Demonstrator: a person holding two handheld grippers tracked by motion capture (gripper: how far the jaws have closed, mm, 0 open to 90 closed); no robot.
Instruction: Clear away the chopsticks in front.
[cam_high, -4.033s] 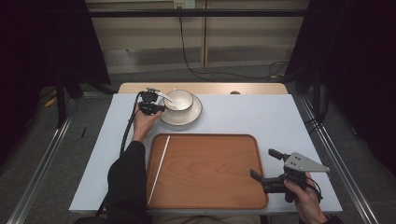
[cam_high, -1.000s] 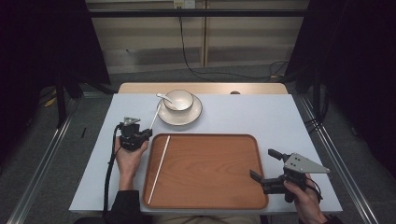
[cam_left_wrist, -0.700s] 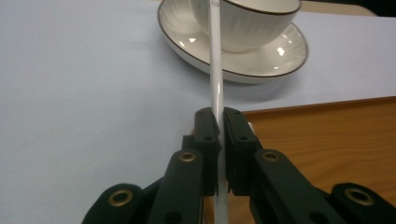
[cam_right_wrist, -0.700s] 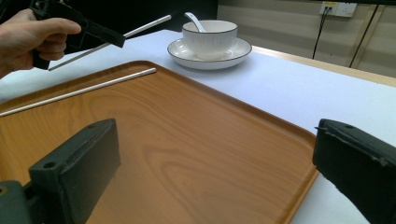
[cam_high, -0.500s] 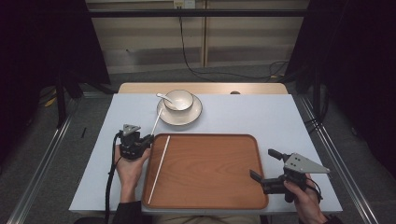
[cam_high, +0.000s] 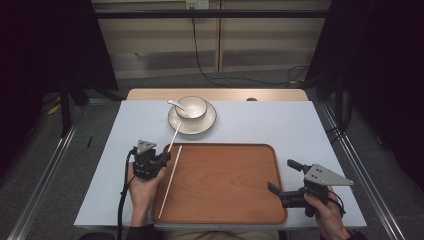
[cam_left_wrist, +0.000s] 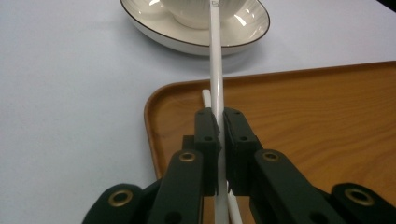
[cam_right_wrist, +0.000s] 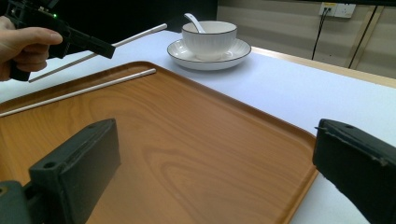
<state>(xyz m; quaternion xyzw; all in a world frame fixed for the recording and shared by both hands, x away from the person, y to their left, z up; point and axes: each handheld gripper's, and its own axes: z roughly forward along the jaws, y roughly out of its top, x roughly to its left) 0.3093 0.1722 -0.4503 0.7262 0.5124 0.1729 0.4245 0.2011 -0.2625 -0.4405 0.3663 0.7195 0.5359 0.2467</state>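
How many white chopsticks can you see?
2. One chopstick is clamped in the left gripper, held above the table; the other chopstick lies on the wooden tray.

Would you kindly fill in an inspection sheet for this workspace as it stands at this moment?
Surface: pale blue table with a wooden tray at the near edge.
Job's things: one white chopstick clamped in the left gripper, held above the tray's left rim; a second chopstick lies along the tray's left side.
Clutter: bowl with a spoon in it, standing on a saucer beyond the tray.
Grippers: left shut on the chopstick; right gripper open, over the tray's right edge, holding nothing.
Cables: black cable trails from the left gripper; another runs down the back wall.
Surroundings: dark curtains on both sides, grey floor.
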